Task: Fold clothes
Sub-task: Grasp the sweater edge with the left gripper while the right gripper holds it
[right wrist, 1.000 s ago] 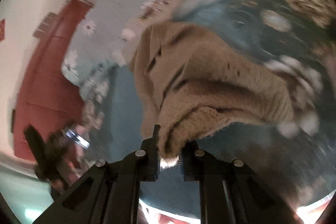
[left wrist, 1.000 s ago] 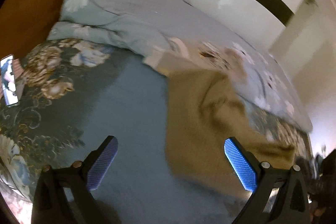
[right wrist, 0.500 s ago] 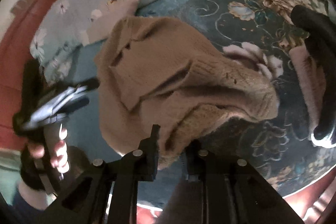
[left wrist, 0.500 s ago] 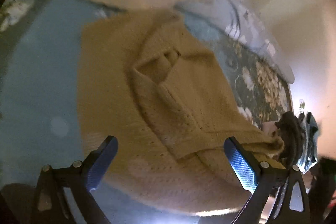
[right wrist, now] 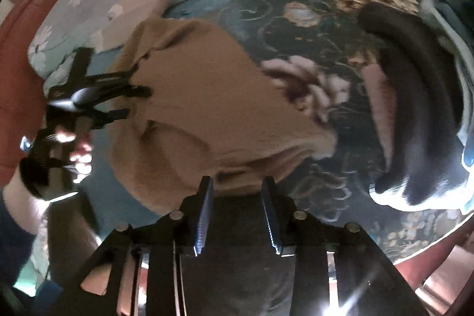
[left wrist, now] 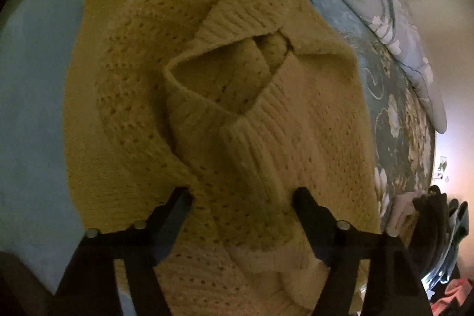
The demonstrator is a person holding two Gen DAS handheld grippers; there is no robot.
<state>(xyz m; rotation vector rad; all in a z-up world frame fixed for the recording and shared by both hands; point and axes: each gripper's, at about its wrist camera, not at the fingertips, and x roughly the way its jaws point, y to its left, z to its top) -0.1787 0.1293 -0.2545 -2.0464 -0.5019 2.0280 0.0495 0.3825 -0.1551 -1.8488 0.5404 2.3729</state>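
1. One tan knitted sweater (left wrist: 237,114) lies crumpled on the bed (right wrist: 296,28), near its front edge.
2. Left gripper (left wrist: 241,197): jaws half open, just been closing, a sweater fold between them.
3. Right gripper (right wrist: 237,191): jaws partly open, just been opening; the sweater lies just beyond, unheld.
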